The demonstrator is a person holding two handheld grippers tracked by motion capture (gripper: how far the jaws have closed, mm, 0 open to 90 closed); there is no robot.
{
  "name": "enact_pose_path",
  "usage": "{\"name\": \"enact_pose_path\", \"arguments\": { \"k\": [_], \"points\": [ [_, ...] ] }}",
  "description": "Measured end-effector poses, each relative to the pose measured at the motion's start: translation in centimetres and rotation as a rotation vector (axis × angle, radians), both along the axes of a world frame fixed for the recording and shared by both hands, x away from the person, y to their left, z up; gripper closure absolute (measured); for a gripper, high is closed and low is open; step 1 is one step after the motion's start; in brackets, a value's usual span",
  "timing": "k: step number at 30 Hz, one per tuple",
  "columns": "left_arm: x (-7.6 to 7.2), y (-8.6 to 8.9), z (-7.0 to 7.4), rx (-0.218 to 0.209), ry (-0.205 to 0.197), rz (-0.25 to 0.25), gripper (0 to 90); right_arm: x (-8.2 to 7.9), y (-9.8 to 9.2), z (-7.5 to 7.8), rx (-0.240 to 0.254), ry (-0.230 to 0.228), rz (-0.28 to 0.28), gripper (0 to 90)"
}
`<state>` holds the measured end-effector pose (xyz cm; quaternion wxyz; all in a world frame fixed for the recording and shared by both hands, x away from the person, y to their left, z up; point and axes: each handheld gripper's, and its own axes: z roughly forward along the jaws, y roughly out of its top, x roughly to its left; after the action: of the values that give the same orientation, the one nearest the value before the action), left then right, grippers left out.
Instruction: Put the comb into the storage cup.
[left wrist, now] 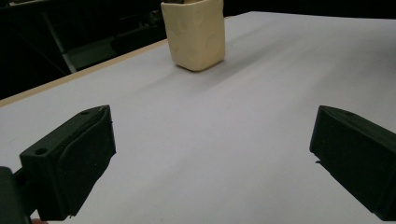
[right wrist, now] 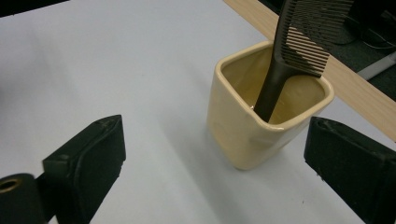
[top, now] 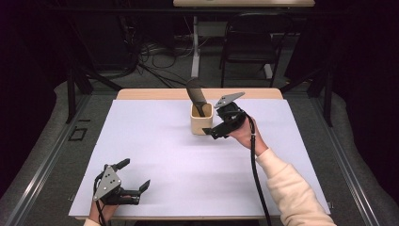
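Note:
A cream square cup (top: 201,123) stands at the back middle of the white table sheet (top: 155,141). A black comb (top: 195,96) stands in it handle down, its teeth leaning up over the far rim. My right gripper (top: 214,121) is open just right of the cup, with nothing held. In the right gripper view the cup (right wrist: 247,130) and comb (right wrist: 299,42) sit just ahead, between the spread jaws of the gripper (right wrist: 215,140). My left gripper (top: 135,174) rests open and empty near the front left edge. Its own view looks across bare sheet past the gripper (left wrist: 212,130) to the cup (left wrist: 196,37).
The table's wooden back edge (top: 155,94) runs just behind the cup. Beyond it are a black chair (top: 249,42), a white desk leg (top: 195,52) and floor cables (top: 155,54). A cable (top: 256,174) trails from the right gripper along the sleeve.

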<state>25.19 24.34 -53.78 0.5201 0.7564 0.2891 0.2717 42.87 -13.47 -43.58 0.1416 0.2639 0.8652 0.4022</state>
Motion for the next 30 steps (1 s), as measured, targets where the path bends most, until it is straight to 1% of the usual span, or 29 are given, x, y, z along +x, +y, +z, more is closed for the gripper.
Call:
{"name": "enact_pose_path", "arguments": {
  "k": [8, 10, 17, 21, 22, 25, 27, 28, 30],
  "points": [
    [0.0, 0.0, 0.0, 0.0, 0.0, 0.001, 0.1, -2.0, -1.1, -0.2, 0.022, -0.014, 0.013, 1.6],
    [0.0, 0.0, 0.0, 0.0, -0.001, 0.002, 0.1, -2.4, -1.3, -0.3, 0.013, -0.015, 0.016, 0.0],
    [0.0, 0.0, 0.0, -0.001, 0.0, 0.001, 0.1, -3.5, -2.0, -1.2, 0.006, -0.008, 0.015, 0.0],
    [0.0, -0.1, 0.0, 0.0, 0.0, -0.002, 0.1, -4.2, -2.8, -1.8, 0.01, -0.005, 0.013, 0.0],
    [0.0, -0.1, 0.0, 0.001, 0.0, 0.0, 0.1, -4.5, -3.1, -1.9, 0.004, 0.002, 0.015, 0.0],
    [0.0, -0.1, 0.0, 0.001, 0.0, 0.001, 0.1, -5.1, -3.9, -2.1, 0.007, -0.007, 0.008, 0.0],
    [0.0, -0.1, 0.0, 0.002, 0.0, -0.003, 0.1, -5.5, -4.4, -2.3, 0.019, -0.008, 0.003, 0.0],
    [0.0, -0.1, 0.0, 0.003, -0.001, -0.003, 0.1, -5.9, -4.7, -2.3, 0.013, -0.023, -0.003, 0.0],
    [0.0, -0.1, 0.0, 0.002, 0.0, -0.002, 0.1, -6.4, -5.0, -2.3, 0.008, -0.029, -0.011, 0.0]
  ]
}}
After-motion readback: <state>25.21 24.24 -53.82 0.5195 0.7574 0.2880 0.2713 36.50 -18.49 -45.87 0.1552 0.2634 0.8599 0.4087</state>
